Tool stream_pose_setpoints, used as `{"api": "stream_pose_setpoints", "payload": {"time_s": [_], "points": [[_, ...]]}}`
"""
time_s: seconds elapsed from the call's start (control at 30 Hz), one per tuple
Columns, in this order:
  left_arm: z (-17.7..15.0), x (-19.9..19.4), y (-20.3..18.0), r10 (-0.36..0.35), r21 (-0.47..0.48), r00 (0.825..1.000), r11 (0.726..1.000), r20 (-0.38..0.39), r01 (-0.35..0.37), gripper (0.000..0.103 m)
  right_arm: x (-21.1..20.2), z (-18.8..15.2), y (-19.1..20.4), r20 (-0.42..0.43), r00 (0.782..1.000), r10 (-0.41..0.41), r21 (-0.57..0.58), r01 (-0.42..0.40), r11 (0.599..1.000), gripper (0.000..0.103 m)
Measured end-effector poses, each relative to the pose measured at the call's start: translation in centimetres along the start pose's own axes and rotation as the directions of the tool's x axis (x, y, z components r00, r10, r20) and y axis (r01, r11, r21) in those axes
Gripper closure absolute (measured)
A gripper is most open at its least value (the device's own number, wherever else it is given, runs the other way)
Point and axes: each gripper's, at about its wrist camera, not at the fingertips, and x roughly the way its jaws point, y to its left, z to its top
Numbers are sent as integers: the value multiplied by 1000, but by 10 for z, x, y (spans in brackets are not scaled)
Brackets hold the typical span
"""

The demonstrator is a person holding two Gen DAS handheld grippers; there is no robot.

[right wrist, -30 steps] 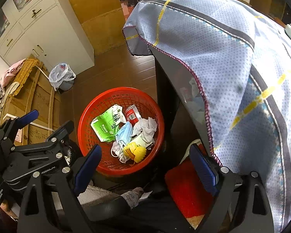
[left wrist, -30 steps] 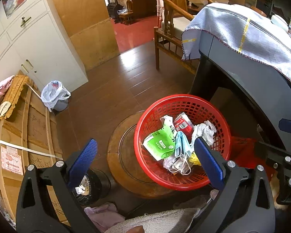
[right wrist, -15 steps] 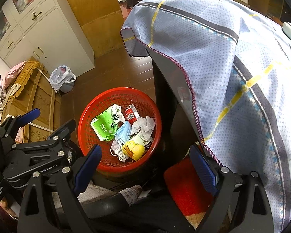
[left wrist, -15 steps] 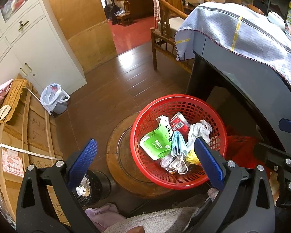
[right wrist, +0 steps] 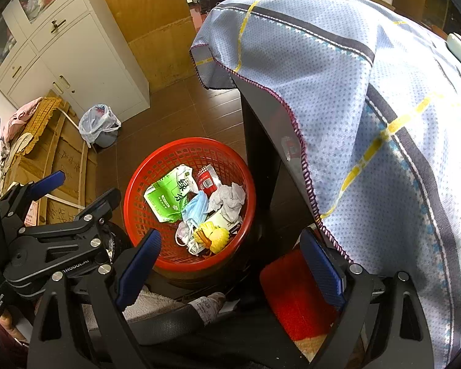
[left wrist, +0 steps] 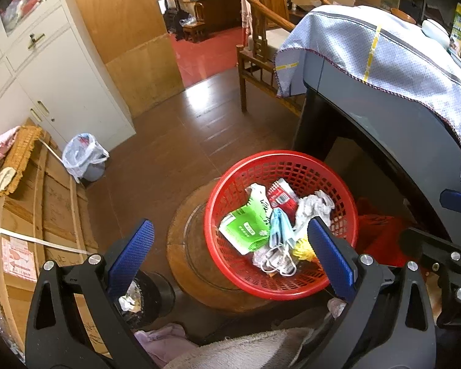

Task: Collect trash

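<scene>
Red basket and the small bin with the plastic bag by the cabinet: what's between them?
In the left wrist view, only bare brown floor lies between the red basket and the lined bin; nothing stands there.

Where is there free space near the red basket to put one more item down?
Bare floor lies between the red basket, the white cabinet and the lined bin. The basket's left half also shows bare mesh. Its right half is crowded with the green packet, mask and tissues.
</scene>
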Motion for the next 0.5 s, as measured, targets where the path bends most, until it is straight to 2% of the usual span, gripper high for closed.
{"api": "stream_pose_setpoints", "payload": {"time_s": [0.5], "points": [[1, 3, -1, -20, -9, 999, 1000, -28, 20, 7, -6, -1, -1, 2, 1000, 7, 3, -7, 1000, 13]]}}
